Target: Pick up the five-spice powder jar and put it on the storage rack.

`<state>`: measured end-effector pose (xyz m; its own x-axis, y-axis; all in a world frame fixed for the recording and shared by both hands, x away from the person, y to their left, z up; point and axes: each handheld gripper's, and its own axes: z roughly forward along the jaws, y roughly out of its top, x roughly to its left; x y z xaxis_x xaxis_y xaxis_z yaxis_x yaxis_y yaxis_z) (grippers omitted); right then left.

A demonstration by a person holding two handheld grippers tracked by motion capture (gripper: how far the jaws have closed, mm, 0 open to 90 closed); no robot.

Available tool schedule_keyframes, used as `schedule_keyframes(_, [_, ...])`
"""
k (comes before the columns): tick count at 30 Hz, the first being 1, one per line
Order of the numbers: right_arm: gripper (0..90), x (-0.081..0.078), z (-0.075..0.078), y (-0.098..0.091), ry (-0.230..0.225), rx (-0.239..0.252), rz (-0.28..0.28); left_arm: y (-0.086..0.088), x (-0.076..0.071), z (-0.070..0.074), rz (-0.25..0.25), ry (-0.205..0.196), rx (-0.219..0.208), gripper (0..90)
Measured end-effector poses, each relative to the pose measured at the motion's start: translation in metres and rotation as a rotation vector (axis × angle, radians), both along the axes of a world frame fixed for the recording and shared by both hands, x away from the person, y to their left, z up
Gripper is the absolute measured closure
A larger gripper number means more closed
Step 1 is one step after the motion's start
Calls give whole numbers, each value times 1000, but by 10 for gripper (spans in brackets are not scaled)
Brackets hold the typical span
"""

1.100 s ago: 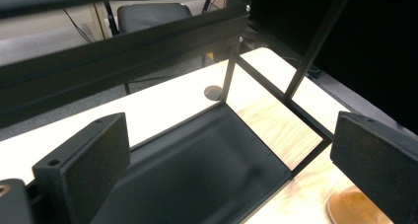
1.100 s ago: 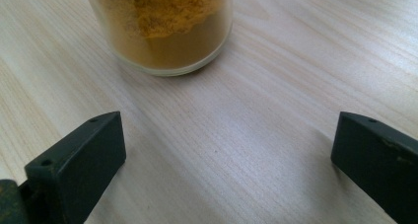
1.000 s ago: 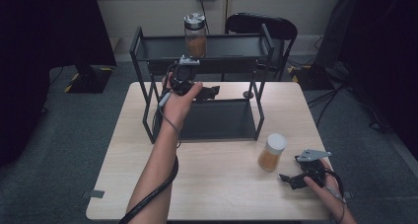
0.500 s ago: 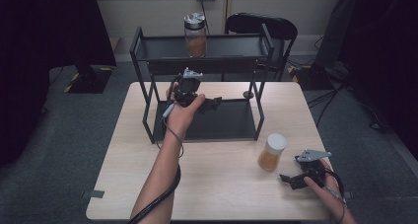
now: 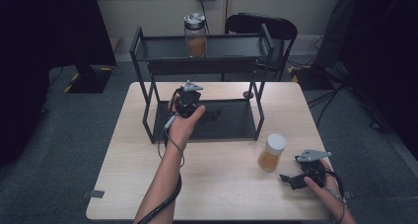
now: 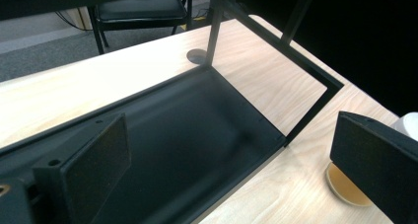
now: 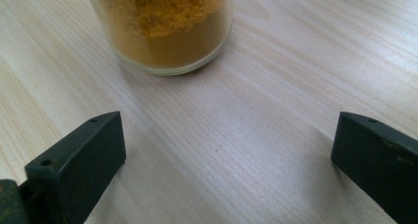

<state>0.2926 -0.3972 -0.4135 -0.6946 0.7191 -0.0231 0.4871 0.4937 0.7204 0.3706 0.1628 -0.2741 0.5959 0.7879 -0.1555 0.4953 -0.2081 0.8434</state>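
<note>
Shelf rack [image 5: 148, 118] sits at the back half of the table [image 5: 123, 184], and that's where we start on the left: our left gripper [image 5: 209, 114] hangs over the rack's lower tray, jaws spread wide with nothing between them. In the left gripper view we're looking down along that tray [image 6: 197, 135] toward its far corner, and a bit of the white-lidded jar [image 6: 347, 187] peeks out past one jaw, off on the bare wood outside the rack. Up on the top shelf there's a silver-lidded jar [image 5: 195, 35] of the same orange powder, so we'd guess that one is already parked.

Moving right, the white-lidded jar stands upright on the table just off the rack's front right corner, long axis straight up. Our right gripper [image 5: 288, 178] rests on the wood near it, jaws spread too, empty. From the right gripper view the jar is dead ahead and a little left of centre, apart from both jaws, not touching.

So the relation that matters, as we read it: the jar is way closer to the right gripper than the left, and it lies straight out in front of the open jaws. We'd say a short push forward puts the glass between them, gripping around the body below the lid
</note>
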Motion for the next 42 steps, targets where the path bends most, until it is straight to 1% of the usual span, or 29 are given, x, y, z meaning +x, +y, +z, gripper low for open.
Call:
schedule_keyframes(4, [0,0,0,0,0,0,0,0,-1,-8,-11,0,0,13])
schedule_keyframes(8, [0,0,0,0,1,0,-1,0,-1,-17,-20,11,-5,13])
schedule_keyframes(16, [0,0,0,0,1,-1,0,0,-2,-34,-43,32,3,13])
schedule_keyframes(21, [0,0,0,0,1,-1,0,2,-4,-48,-42,45,-11,13])
schedule_keyframes(23, [0,0,0,0,1,-1,0,2,-4,-52,-42,51,-1,16])
schedule_keyframes(25, [0,0,0,0,1,-1,0,3,-6,-57,-47,56,-8,16])
schedule_keyframes(27, [0,0,0,0,1,-1,0,3,-7,-60,-51,58,3,16])
schedule_keyframes(31, [0,0,0,0,1,-1,0,5,-9,-68,-52,61,1,16])
schedule_keyframes(35, [0,0,0,0,1,-1,0,5,-12,-74,-53,64,18,19])
schedule_keyframes(39, [0,0,0,0,1,-1,-2,8,-17,-81,-55,53,21,19])
schedule_keyframes(42, [0,0,0,0,1,-1,-2,10,-20,-88,-57,55,19,19])
